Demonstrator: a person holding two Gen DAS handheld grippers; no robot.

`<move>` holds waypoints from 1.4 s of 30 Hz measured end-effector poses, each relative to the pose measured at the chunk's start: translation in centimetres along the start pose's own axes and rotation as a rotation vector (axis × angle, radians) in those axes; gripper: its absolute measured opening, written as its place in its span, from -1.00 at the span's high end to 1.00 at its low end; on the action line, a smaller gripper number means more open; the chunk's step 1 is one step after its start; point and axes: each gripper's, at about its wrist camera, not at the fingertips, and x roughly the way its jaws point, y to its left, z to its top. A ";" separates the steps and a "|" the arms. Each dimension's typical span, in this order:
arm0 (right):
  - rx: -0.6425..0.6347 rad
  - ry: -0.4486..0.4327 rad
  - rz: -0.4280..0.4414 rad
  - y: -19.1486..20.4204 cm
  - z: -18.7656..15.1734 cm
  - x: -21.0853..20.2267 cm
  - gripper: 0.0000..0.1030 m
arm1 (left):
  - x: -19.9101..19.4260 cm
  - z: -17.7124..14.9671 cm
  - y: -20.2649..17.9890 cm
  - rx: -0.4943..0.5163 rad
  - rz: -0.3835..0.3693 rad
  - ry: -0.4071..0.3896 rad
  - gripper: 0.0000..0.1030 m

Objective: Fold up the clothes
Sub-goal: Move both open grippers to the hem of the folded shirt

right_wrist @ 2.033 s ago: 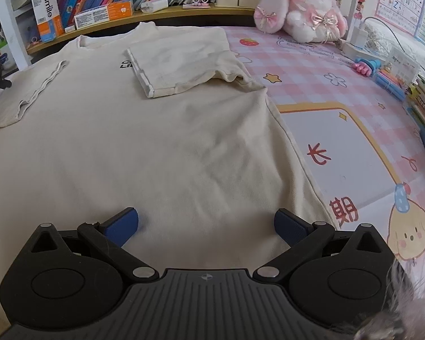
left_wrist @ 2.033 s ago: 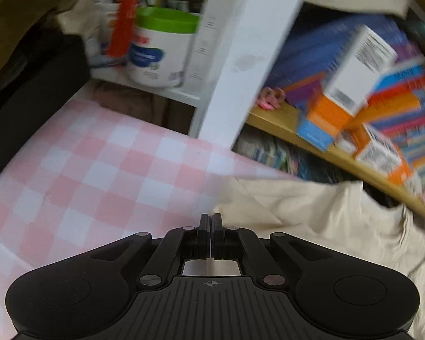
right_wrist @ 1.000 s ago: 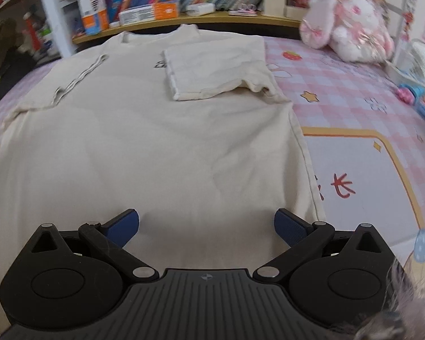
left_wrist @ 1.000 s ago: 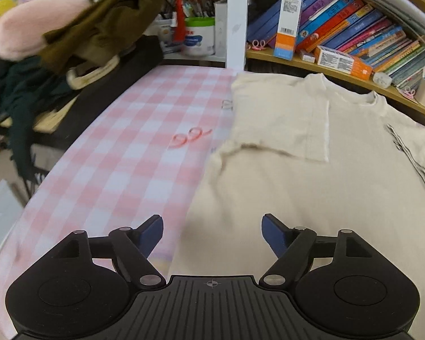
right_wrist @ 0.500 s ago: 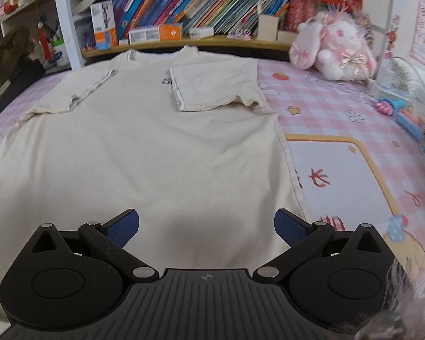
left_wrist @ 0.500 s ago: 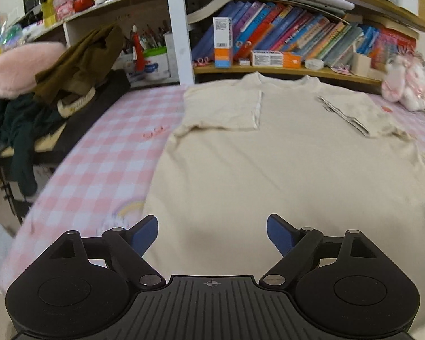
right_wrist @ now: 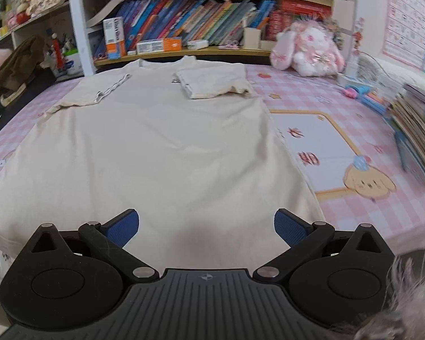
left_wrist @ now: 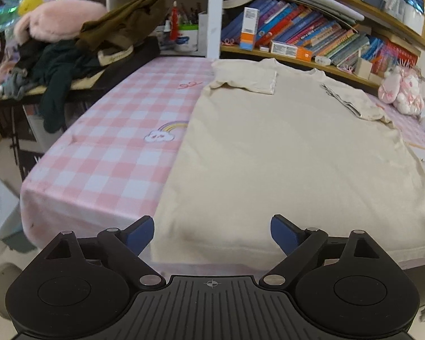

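Bookshelf (right_wrist: 184, 14) and plush rabbit (right_wrist: 311, 48) were seen behind the shirt (left_wrist: 283, 155); left gripper (left_wrist: 212, 233) and right gripper (right_wrist: 206, 226) were held spread, empty.

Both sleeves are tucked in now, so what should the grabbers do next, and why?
Probably lower both and pinch the shirt's bottom hem. The T-shirt lies flat, both sleeves folded inward, and the left gripper and right gripper hang open at that near edge, holding nothing.

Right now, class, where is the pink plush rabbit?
In the right wrist view, the pink plush rabbit sits at the table's far right, below the bookshelf, beyond the cream T-shirt.
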 end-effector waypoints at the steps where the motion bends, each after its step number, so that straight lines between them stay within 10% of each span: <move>1: 0.009 0.002 -0.005 -0.1 -0.2 -0.2 -1.00 | 0.0 -0.2 0.4 -0.012 -0.001 0.009 -0.78; 7: 0.056 0.008 -0.001 -0.8 -0.8 -1.3 -0.96 | 0.2 -0.5 2.7 -0.035 -0.037 0.028 -0.72; 11: 0.074 0.031 0.015 -2.2 -1.1 -1.7 -0.71 | 1.4 -0.4 4.6 -0.043 -0.088 0.077 -0.26; 21: 0.260 0.204 0.031 -10.3 -1.5 -1.2 -0.19 | 5.3 1.3 9.6 -0.202 -0.240 0.193 -0.24; 42: 0.414 0.507 0.274 -16.6 0.6 5.9 -0.31 | 8.8 1.6 12.5 -0.451 -0.370 0.343 -0.37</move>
